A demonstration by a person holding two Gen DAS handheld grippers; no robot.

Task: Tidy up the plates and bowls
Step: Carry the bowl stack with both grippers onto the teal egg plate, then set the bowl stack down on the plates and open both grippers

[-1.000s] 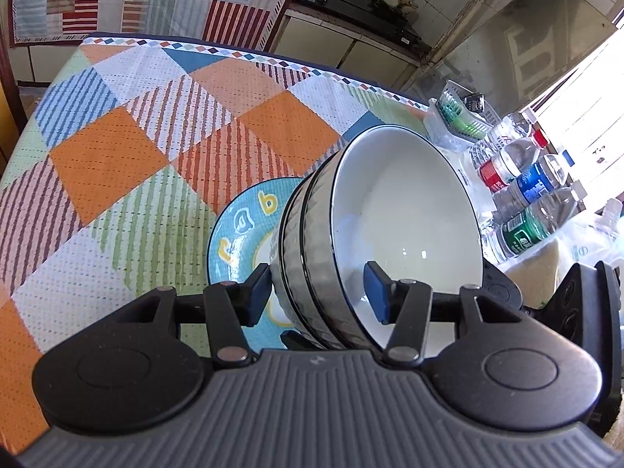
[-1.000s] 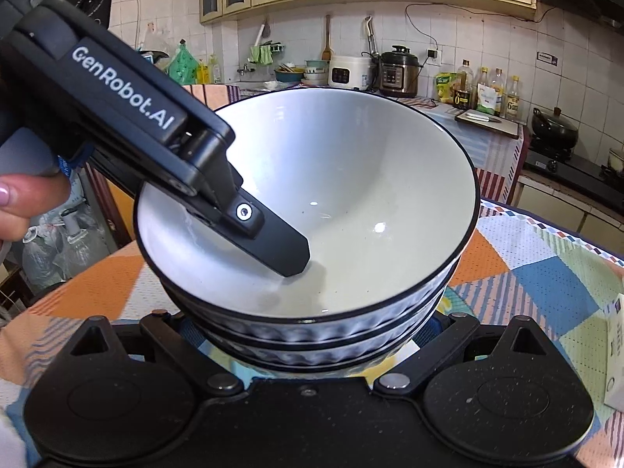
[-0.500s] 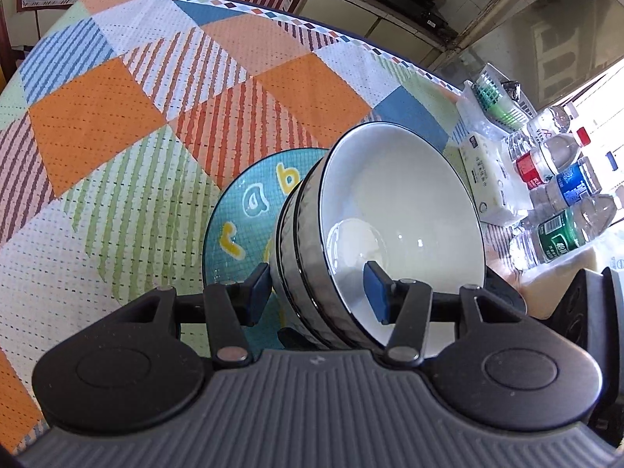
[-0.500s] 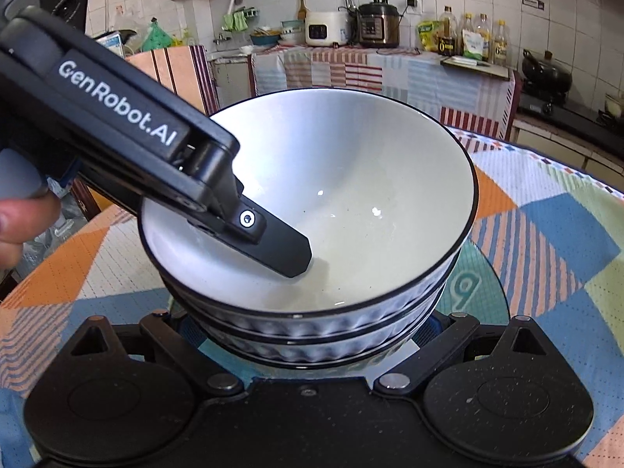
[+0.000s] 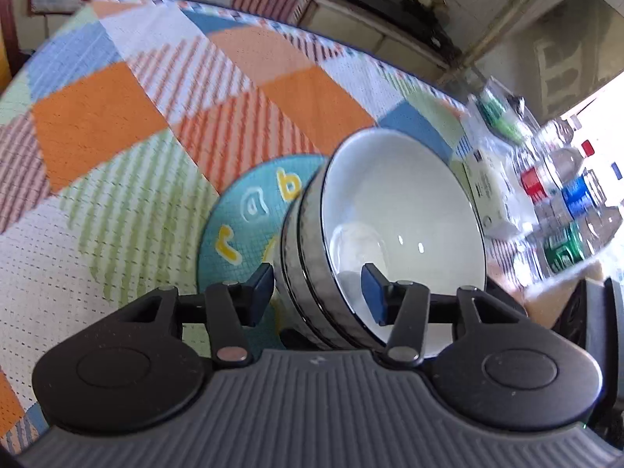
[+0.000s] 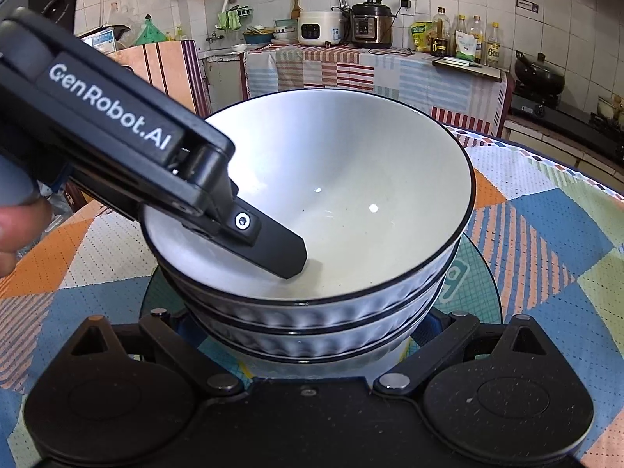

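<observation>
Clamping the bowl stack's (image 5: 390, 226) rim, left gripper (image 5: 318, 292); right gripper's (image 6: 312, 335) fingertips hidden, grip unclear.

The right gripper's fingertips (image 6: 308, 335) are hidden behind the stack of bowls (image 6: 312, 316), so their contact with it cannot be told. The bowls cover most of the blue plate (image 5: 249, 210) beneath them, and only some of its letters show. The stack's lowest bowl is mostly concealed. Past the left gripper (image 5: 316, 292), to its right, the water bottles (image 5: 565, 210) are blurred and their labels unreadable. A person's hand (image 6: 15, 234) is cut off at the frame's left edge.
</observation>
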